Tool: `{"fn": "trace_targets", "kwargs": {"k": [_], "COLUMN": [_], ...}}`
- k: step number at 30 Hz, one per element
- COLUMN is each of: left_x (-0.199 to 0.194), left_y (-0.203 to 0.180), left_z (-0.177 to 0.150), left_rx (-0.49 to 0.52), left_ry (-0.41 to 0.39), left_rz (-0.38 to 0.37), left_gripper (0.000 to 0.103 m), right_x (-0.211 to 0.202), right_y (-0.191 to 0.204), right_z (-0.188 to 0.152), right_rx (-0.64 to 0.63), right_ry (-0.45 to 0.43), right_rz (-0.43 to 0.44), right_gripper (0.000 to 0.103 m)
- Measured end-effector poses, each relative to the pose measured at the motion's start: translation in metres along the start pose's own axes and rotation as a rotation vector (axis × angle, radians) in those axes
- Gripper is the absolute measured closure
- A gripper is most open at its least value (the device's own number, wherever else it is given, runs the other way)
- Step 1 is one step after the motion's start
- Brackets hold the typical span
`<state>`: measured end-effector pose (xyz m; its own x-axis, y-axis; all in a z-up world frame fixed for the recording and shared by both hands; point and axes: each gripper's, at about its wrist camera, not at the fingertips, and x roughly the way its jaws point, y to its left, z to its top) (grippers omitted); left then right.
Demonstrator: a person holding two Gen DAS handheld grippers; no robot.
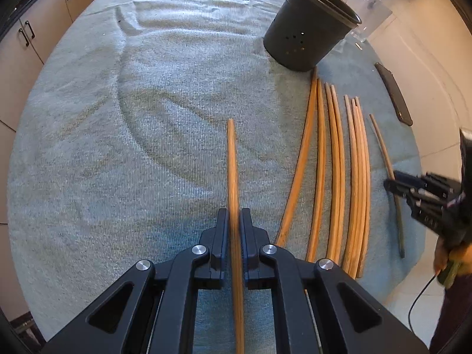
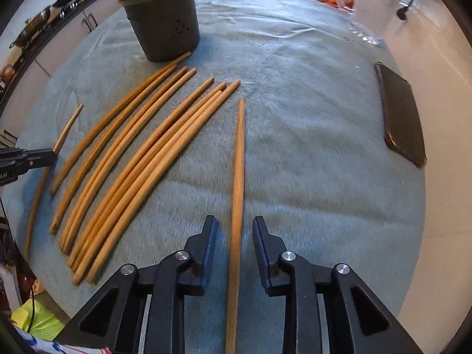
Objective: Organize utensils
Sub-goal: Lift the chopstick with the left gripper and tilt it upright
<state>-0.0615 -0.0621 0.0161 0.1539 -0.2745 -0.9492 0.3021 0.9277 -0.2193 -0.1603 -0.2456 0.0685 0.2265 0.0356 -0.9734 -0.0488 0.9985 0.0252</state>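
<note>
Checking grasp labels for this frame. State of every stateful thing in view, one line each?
left gripper: shut on a chopstick
right gripper: open, another chopstick between the jaws, pads clear of it
loose chopsticks: lying flat on the cloth
holder: upright, no chopsticks seen in it
glass pitcher: upright

My left eye sits just behind my left gripper (image 1: 235,221) and looks steeply down, close to the towel (image 1: 118,147). My right eye does the same behind my right gripper (image 2: 235,230). Both see the dark bucket (image 1: 309,35), at one o'clock from the left, eleven o'clock from the right, and the row of chopsticks (image 2: 132,162).
</note>
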Motion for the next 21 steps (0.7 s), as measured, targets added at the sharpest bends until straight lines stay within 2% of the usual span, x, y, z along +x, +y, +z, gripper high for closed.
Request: {"fn": "trace_targets", "kwargs": {"k": [6, 12, 16, 21], "left_x": [0.005, 0.009, 0.012, 0.007], "left_y": [-0.009, -0.012, -0.016, -0.025], "left_z": [0.012, 0.021, 0.022, 0.018], "left_rx": [0.051, 0.059, 0.076, 0.084], "left_ry": [0.013, 0.020, 0.009, -0.064], "left_rz": [0.038, 0.024, 0.021, 0.039], "left_gripper": [0.096, 0.096, 0.096, 0.097], "right_x": [0.007, 0.012, 0.010, 0.005], "right_y": [0.000, -0.010, -0.013, -0.020], "right_z": [0.021, 0.042, 0.046, 0.041], "right_rx": [-0.040, -0.034, -0.049, 0.003], "right_ry": [0.085, 0.132, 0.105, 0.019], "right_rz": [0.012, 0.055, 0.038, 0.056], "right_gripper": [0.076, 0.078, 0.094, 0.096]}}
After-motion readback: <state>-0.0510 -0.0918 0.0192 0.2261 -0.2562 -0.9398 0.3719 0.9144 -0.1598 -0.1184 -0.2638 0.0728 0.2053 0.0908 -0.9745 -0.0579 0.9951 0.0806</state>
